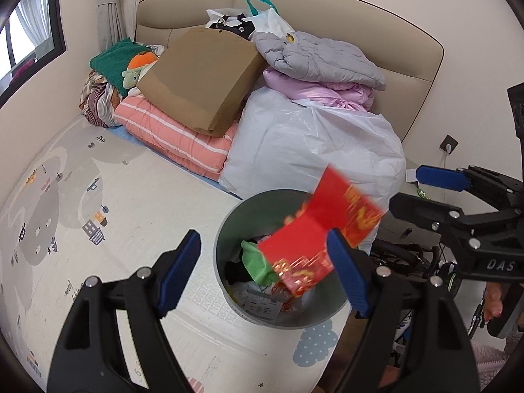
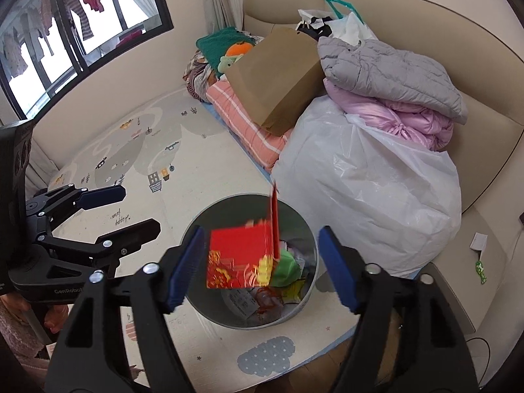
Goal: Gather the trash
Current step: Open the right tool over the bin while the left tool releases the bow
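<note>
Round grey trash bin [image 1: 229, 229] stands on the patterned play mat [image 1: 98, 196], near the mat's front edge, where bare floor shows in the right wrist view. Bin already part full: green cloth [image 1: 257, 262], papers, red scraps.

Open room: wide bare mat left of the bin, running to the wall under the window [image 2: 82, 26]. Behind and right of the bin the way is blocked by a big white plastic bag [image 1: 311, 150], just beside the bin's far rim. Beyond that bag, against the beige headboard [image 1: 327, 9]: striped orange-pink bedding [image 1: 183, 134], brown paper bag [image 1: 199, 78], grey quilted jacket [image 1: 317, 55] on pink quilt [image 1: 327, 91].

Left gripper [image 1: 265, 271]: jaws spread wide, blue pads apart, clamping nothing. Its right pad overlaps the red packet in the picture; contact cannot be told.

Right gripper [image 2: 258, 268]: jaws likewise wide apart, nothing pressed between the pads.

Red paper packets [image 1: 340, 209] with gold print, blurred, are over the bin mouth, between and ahead of both sets of pads. In the right wrist view one red sheet [image 2: 239, 249] faces flat-on, another stands edge-on above it. Neither is gripped.

A hand [image 1: 494, 301] shows at the right gripper's handle.
</note>
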Motion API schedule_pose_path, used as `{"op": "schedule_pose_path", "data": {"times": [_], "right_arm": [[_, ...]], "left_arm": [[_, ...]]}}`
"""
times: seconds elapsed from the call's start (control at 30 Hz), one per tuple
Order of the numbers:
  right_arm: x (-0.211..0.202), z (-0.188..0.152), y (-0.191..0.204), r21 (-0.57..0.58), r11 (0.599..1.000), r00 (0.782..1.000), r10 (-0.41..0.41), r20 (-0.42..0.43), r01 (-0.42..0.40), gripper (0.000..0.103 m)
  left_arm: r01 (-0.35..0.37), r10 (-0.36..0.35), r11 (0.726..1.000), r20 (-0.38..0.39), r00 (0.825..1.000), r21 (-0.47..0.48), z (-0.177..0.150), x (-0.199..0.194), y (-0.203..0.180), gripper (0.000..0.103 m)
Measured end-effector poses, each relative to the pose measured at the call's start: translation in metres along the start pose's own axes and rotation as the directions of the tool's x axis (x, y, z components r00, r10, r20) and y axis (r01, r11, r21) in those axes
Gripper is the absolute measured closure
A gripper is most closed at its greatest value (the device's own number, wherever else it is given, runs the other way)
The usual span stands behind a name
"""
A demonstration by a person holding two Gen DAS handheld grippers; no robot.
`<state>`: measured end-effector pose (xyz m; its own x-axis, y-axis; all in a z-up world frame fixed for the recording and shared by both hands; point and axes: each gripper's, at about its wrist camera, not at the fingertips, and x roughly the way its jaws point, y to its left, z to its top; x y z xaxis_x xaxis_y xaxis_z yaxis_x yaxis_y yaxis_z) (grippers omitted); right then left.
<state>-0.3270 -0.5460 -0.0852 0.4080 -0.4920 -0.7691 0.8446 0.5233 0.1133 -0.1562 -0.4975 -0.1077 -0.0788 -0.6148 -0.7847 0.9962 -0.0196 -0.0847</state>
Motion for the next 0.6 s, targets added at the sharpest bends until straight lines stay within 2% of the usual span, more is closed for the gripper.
{"op": "schedule_pose_path", "data": {"times": [0.6], "right_arm": [[-0.028,-0.019,-0.008,-0.024,0.999,0.999,-0.043,-0.006,0.042,0.032]], "left_arm": [[-0.007,0.007,1.000,0.020,1.000,0.016,-0.005,-0.013,-0.021,0.024]]}}
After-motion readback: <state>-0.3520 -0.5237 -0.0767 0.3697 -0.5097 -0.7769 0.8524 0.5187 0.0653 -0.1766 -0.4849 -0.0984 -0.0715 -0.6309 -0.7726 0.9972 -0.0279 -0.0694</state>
